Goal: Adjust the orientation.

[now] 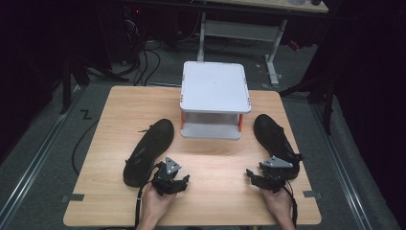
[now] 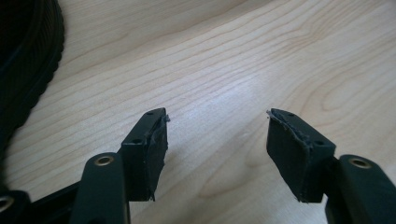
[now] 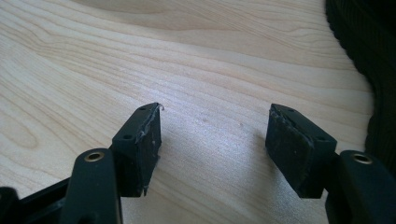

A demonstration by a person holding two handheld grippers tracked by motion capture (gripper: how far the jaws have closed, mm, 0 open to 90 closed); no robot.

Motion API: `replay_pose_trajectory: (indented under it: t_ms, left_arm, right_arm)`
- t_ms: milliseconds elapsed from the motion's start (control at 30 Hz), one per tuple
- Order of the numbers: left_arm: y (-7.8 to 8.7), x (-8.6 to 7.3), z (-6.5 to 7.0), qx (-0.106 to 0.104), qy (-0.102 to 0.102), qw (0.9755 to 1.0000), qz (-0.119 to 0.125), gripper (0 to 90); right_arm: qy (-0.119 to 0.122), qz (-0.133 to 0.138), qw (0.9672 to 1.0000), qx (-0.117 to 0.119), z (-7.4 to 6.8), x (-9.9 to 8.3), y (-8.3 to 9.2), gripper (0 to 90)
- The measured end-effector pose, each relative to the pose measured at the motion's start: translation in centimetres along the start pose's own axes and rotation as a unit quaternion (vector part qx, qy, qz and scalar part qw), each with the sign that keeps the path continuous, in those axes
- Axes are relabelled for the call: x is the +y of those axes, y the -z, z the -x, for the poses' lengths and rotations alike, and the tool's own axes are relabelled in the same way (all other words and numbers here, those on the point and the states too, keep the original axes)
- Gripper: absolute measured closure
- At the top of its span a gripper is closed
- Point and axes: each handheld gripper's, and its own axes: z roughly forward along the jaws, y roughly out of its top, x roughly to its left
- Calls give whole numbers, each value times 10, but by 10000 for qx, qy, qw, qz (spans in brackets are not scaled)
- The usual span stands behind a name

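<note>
At the near edge of the wooden table (image 1: 201,211), the person's two hands come in from below, each holding a black gripper low over the bare wood. The left gripper (image 1: 170,179) has its jaws spread wide with nothing between them; in the left gripper view (image 2: 217,135) only pale wood grain lies in the gap. The right gripper (image 1: 265,178) is likewise spread wide and holds nothing, and its own view (image 3: 215,133) shows bare wood between the jaws.

Just beside the left gripper, on its outer side, lies a black shoe (image 1: 148,151), toe pointing away and slanting toward the table's middle; its ribbed sole edge (image 2: 25,60) runs along the left border of the left gripper view. A second black shoe (image 1: 275,141) lies just behind and outside the right gripper, its heel end close to the gripper's grey plate; its dark ribbed edge (image 3: 369,70) fills the right border of the right gripper view.

Farther back, between the two shoes, stands a small white rack (image 1: 214,86) with orange posts: a flat top shelf and a lower shelf. Both shelves look bare, though the lower one is partly hidden.
</note>
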Motion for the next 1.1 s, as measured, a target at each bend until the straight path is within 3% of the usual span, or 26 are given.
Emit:
replay_pose_trajectory:
  t_ms: [167,267,400,533,933,1100]
  left_arm:
    - [17,8,1,-95,26,9999,54,417]
    - [25,13,0,-57,-28,9999,101,436]
    - [36,18,-2,-61,49,9998,180,436]
    - [45,20,-5,-30,-43,9998,166,432]
    - [74,41,-15,89,72,9981,604,421]
    - [83,50,-19,162,14,9971,746,418]
  right_arm:
    - [-10,-4,10000,1,0,0,0,357]
    - [-10,-4,10000,1,0,0,0,357]
    - [-10,-4,10000,1,0,0,0,357]
    - [-16,-3,10000,-3,0,0,0,355]
    - [-15,-3,10000,-5,0,0,0,355]
    - [-17,-3,10000,-5,0,0,0,355]
